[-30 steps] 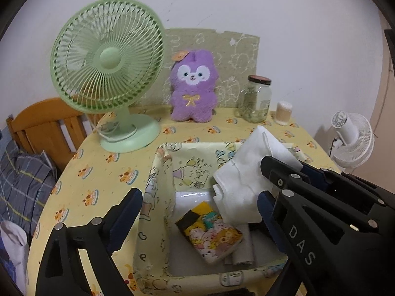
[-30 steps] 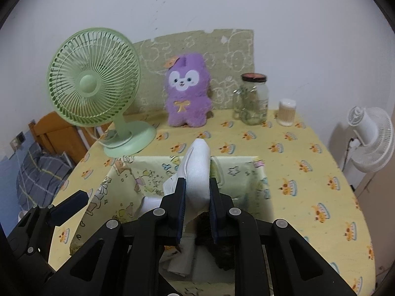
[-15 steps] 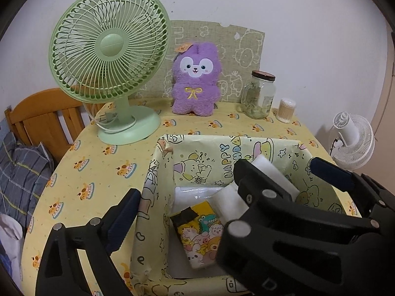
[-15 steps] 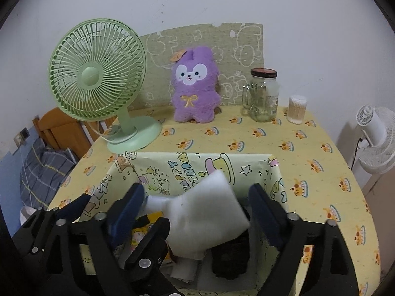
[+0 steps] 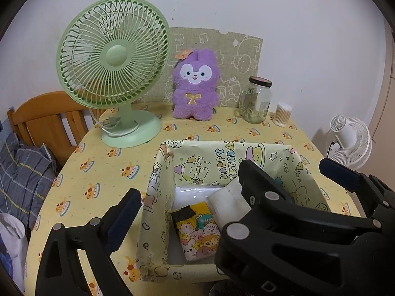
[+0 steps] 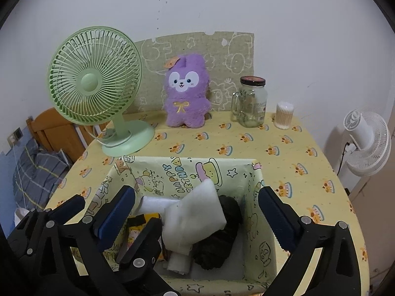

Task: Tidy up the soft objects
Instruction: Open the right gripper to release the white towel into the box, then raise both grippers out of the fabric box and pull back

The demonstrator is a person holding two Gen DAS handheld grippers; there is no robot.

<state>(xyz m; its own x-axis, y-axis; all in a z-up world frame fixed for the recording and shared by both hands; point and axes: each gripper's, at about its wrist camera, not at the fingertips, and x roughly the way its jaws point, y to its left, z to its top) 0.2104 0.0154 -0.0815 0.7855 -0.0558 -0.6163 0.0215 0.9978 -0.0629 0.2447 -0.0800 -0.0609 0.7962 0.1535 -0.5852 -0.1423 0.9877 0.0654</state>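
White cloth (image 6: pixel 197 213) is settling against the box's (image 6: pixel 256 172) right wall, since I am spreading the right gripper (image 6: pixel 195 215) apart, releasing it.

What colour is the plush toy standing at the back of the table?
Purple, with a white face and a yellow bow: the plush toy shows best in the right wrist view.

Both views are taken from just above the near edge of the table (image 5: pixel 103 172), tilted downward and faced toward the back wall; the box (image 6: pixel 249 172) is seen close below in each, at lower centre of the frame; the left view is set further left, so that the green fan (image 5: pixel 113 56) looms larger at upper left; box, fan, plush (image 6: pixel 186 90) and jar (image 6: pixel 251 101) are shared by both.
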